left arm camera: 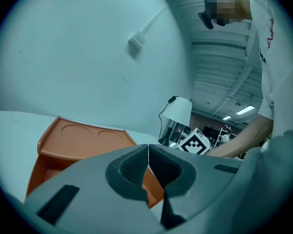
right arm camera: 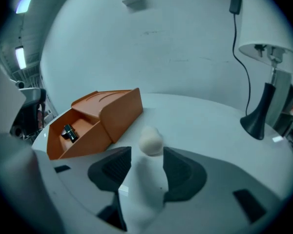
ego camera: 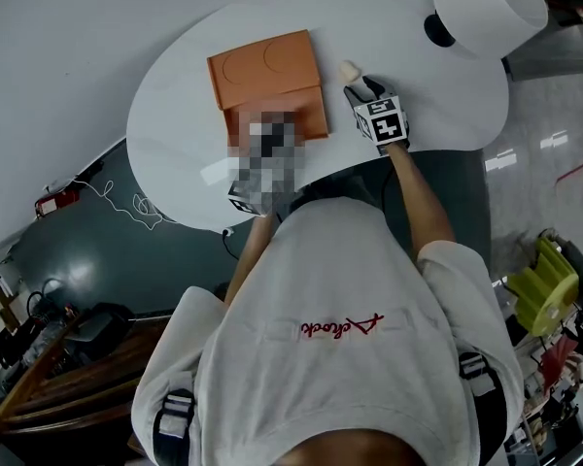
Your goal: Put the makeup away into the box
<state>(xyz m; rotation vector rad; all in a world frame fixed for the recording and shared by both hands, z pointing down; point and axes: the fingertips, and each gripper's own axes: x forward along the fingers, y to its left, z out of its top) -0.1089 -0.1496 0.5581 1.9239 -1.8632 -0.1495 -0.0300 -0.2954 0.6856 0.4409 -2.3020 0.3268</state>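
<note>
Orange box (ego camera: 268,81); illegible red script (ego camera: 342,328) on shirt (ego camera: 350,260)

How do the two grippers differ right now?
Left gripper: jaws together, nothing between them; right gripper: jaws apart, a beige sponge at their tips. Left gripper faces the orange box's open end; right gripper is beside the box. Both have the same grey build.
</note>
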